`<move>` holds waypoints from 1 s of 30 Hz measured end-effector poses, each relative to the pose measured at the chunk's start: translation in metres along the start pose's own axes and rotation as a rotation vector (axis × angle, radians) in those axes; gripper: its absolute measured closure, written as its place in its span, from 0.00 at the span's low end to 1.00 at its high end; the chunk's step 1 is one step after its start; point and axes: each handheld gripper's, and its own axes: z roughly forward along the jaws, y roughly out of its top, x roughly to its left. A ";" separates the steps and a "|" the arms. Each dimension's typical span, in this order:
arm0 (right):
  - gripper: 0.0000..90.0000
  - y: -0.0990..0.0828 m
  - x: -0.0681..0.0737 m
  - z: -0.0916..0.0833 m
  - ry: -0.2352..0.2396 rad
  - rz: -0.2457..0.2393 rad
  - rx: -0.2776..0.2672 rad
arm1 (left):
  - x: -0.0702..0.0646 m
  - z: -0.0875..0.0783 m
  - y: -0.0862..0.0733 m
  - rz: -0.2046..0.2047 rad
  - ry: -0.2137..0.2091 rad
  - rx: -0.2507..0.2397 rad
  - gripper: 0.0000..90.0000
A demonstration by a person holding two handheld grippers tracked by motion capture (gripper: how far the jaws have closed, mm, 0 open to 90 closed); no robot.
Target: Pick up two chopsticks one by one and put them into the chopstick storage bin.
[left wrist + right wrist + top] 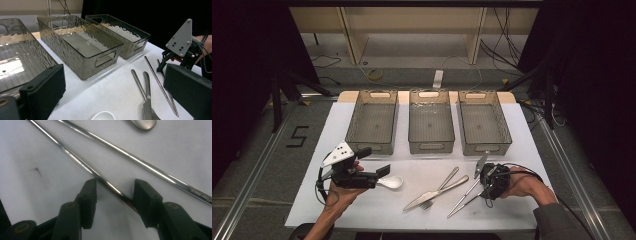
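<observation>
**Right gripper straddles one chopstick; left gripper waits over the spoon**

The white table cover (337, 200) carries everything. Along its far edge stand three clear ribbed bins side by side: the left bin (373, 122), the middle bin (431, 121) and the right bin (484, 122). The high view looks straight into them and shows bare floors; the left gripper view instead shows their rippled side walls and the cut-out handle of the middle bin (82, 47).

The left gripper (382, 172) lies level in the person's left hand (339, 192), its jaws spread apart with nothing between them, just above a white spoon (391, 181). In its own view only the spoon's rim (103, 116) peeks in at the bottom edge.

Near the middle of the cover a knife (434, 192) lies crossed over a fork (442, 187). Right of them lie two metal chopsticks (467, 195), close together and slanting.

The right gripper (486, 187), in the right hand (524, 187), points down at their upper ends. The high view hides its tips; the right gripper view shows them. The nearer chopstick (82, 165) runs between the two pads, touching the left one at its top corner, with a gap to the right pad, so it is not yet clamped. The second chopstick (140, 161) lies just beyond the jaws, outside them.
</observation>
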 end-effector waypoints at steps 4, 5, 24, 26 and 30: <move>0.68 0.001 0.002 0.000 -0.001 -0.030 -0.001 | 0.000 0.000 0.000 0.000 0.001 0.002 0.04; 0.68 0.001 0.002 0.000 -0.001 -0.030 -0.001 | 0.000 0.000 0.000 0.000 0.001 0.002 0.04; 0.84 0.007 0.010 -0.001 0.000 -0.106 0.047 | 0.001 0.000 0.000 -0.001 -0.001 0.004 0.04; 0.85 0.008 0.012 -0.001 -0.001 -0.107 0.051 | 0.001 0.000 0.000 -0.003 0.000 0.004 0.04; 0.87 0.008 0.012 -0.001 -0.002 -0.131 0.054 | 0.000 0.000 0.000 -0.003 0.000 0.004 0.04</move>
